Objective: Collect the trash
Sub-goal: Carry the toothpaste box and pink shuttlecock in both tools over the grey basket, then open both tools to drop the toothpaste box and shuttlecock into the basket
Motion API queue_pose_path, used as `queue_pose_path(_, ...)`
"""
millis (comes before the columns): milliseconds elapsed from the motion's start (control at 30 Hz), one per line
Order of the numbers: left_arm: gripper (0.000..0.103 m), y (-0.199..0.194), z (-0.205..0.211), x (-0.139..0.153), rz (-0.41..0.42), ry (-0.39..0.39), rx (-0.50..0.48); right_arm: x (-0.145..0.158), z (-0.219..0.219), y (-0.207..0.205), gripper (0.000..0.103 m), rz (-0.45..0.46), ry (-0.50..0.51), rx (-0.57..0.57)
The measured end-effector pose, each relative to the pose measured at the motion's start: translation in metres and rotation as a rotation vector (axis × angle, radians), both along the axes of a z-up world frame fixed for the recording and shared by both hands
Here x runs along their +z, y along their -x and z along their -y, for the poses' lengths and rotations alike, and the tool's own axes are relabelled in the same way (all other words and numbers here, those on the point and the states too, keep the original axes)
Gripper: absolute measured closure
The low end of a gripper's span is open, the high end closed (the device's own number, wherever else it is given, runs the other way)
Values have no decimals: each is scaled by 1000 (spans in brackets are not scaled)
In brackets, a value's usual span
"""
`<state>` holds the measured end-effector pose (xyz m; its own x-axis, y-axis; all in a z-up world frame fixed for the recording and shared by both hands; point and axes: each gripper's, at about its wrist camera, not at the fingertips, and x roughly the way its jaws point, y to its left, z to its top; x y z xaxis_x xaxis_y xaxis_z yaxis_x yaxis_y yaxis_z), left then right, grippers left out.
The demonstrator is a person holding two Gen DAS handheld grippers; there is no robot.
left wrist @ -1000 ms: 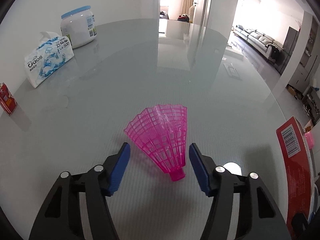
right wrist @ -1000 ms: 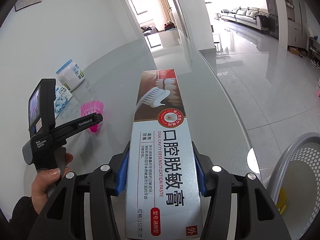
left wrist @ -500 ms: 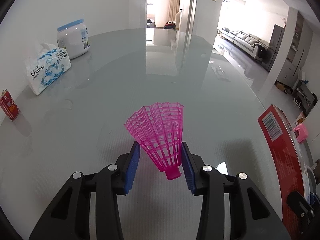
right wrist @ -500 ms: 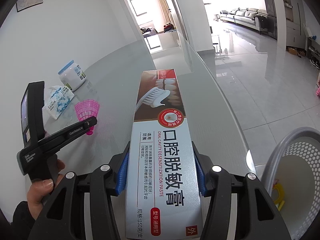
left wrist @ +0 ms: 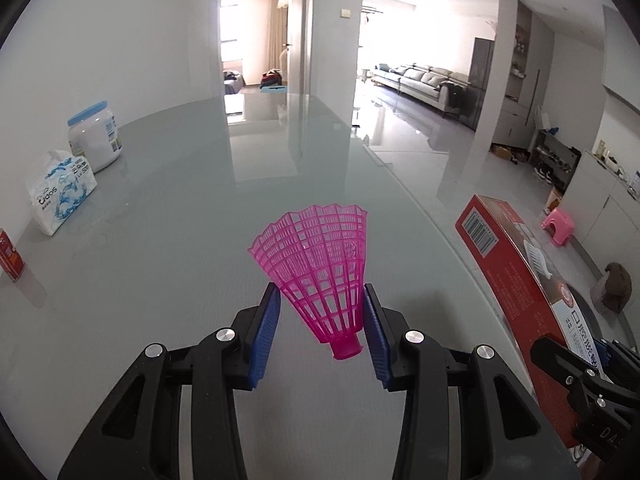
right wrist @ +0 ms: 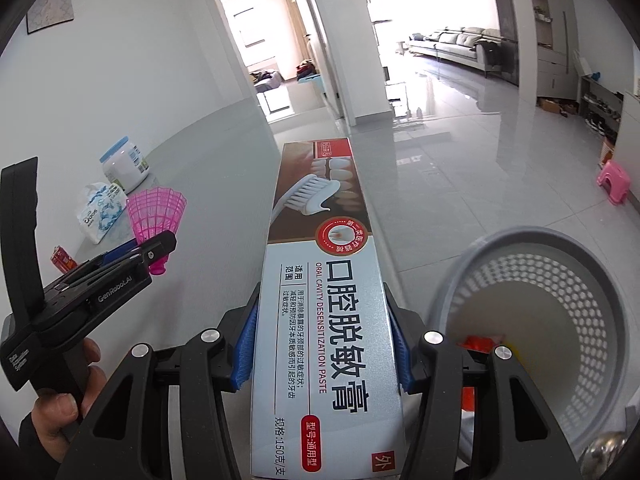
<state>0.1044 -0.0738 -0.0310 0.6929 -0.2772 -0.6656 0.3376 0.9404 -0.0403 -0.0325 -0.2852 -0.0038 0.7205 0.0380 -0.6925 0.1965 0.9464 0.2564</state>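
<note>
My left gripper (left wrist: pixel 322 312) is shut on a pink plastic shuttlecock (left wrist: pixel 320 268) and holds it lifted above the glass table (left wrist: pixel 180 240). The shuttlecock also shows in the right wrist view (right wrist: pixel 158 216), held by the left gripper (right wrist: pixel 156 248). My right gripper (right wrist: pixel 322 344) is shut on a long toothpaste box (right wrist: pixel 324 280), which also shows in the left wrist view (left wrist: pixel 516 280). A grey perforated trash basket (right wrist: pixel 500 252) stands on the floor at the right, beside the box, with some red and yellow scraps inside.
On the table's left side stand a white jar with a blue lid (left wrist: pixel 94 136), a tissue pack (left wrist: pixel 60 196) and a small red can (left wrist: pixel 10 256). A pink stool (right wrist: pixel 614 180) stands on the floor to the right.
My left gripper closed on the shuttlecock and lifted it off the table. My right gripper moved with the toothpaste box toward the basket, which now fills more of its view.
</note>
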Motion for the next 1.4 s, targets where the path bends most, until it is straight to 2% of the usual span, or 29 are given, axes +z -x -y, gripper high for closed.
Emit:
queue_pose_path(267,63,45,63,2,-19,28,-160,-1,61,65,51,-4,-1,-157)
queue_pose_path(633,63,90,150,-19,-66,-24,-337,-32,137,133,51,-56,-45,-316)
queue_pose_path(900,63,103,198,-34,-89,-61,-413,-46,150,134,51,-101,-69,-320)
queue_pose_path(1233,58,102,218,-43,-114,-82,-427,-54,154,133,51,-113,-93,-309)
queue_pose_path(1267,56,102,217,-42,-114,-82,-425,-54,154,133,51,-112,-93,-307)
queue_pose_path(1367,41,101,222,-39,-110,-82,-414,-55,155,131,50,-111,-86,-303)
queue_pose_path(1400,39,101,221,-38,-106,-82,-408,-56,156,132,49,-110,-86,-303)
